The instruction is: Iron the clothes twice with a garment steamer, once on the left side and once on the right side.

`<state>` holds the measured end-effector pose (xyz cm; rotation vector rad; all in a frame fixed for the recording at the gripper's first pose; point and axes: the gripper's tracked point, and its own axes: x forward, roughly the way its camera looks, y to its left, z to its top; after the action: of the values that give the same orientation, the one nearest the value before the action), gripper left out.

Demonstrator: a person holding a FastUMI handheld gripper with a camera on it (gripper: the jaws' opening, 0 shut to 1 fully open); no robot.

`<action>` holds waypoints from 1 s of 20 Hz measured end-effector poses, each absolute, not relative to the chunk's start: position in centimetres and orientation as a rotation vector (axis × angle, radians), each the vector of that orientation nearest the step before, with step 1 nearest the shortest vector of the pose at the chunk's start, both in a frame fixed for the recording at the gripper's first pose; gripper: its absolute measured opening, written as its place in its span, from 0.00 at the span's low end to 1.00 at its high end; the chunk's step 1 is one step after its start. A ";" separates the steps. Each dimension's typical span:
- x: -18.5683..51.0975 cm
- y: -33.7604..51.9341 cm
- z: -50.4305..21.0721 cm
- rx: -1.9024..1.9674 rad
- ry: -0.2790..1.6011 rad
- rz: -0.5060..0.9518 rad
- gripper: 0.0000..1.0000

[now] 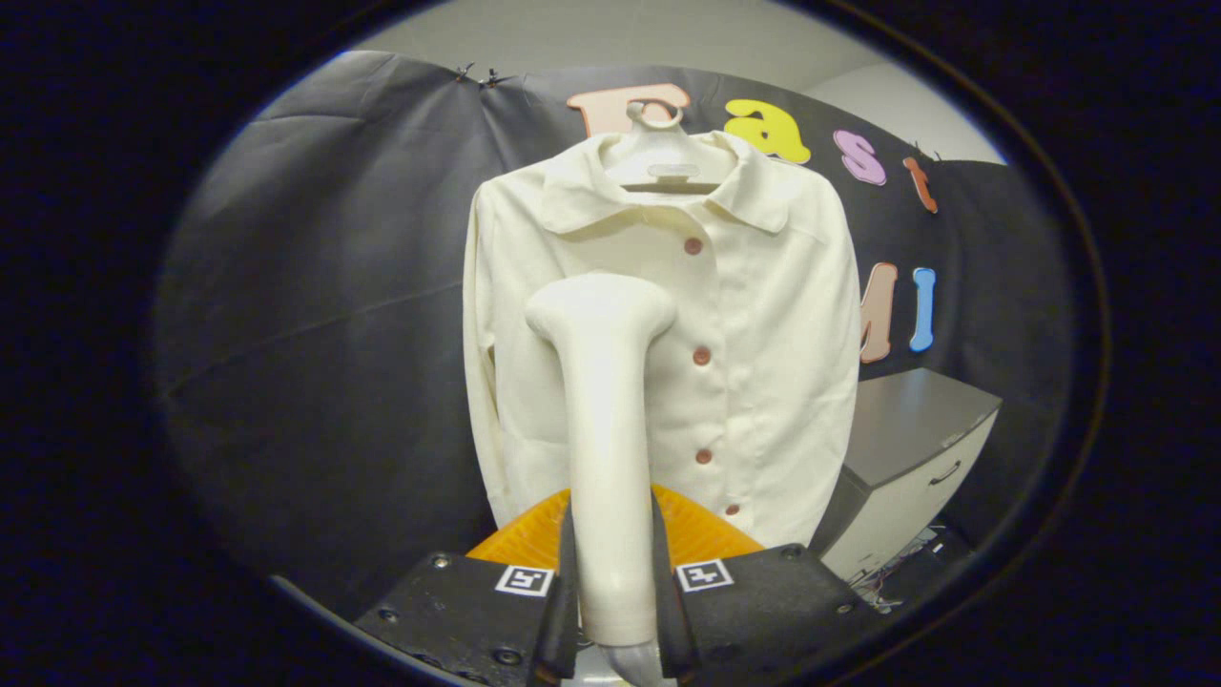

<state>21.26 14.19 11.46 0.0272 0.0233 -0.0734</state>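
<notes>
My gripper (615, 611) is clamped on the steamer (607, 420) handle, head raised toward the shirt (763, 315) beyond, seemingly its left half, ready to stroke.

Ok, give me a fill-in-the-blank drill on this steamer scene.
1. The gripper is shut on the ____ of the garment steamer.
2. The cream shirt hangs on a ____.
3. The steamer's head sits in front of the shirt's ____ half as seen here.
4. Beside the shirt stands a grey-topped ____.

Missing: handle; hanger; left; cabinet
</notes>
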 end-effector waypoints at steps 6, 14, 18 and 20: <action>24.0 14.3 8.9 0.024 0.069 -0.089 0.30; 25.8 14.1 3.0 0.033 0.188 -0.086 0.29; 26.4 13.7 0.2 0.057 0.251 -0.088 0.29; 26.7 13.5 -0.8 0.055 0.271 -0.091 0.29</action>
<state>26.68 13.54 -0.82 0.0548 0.2706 -0.0909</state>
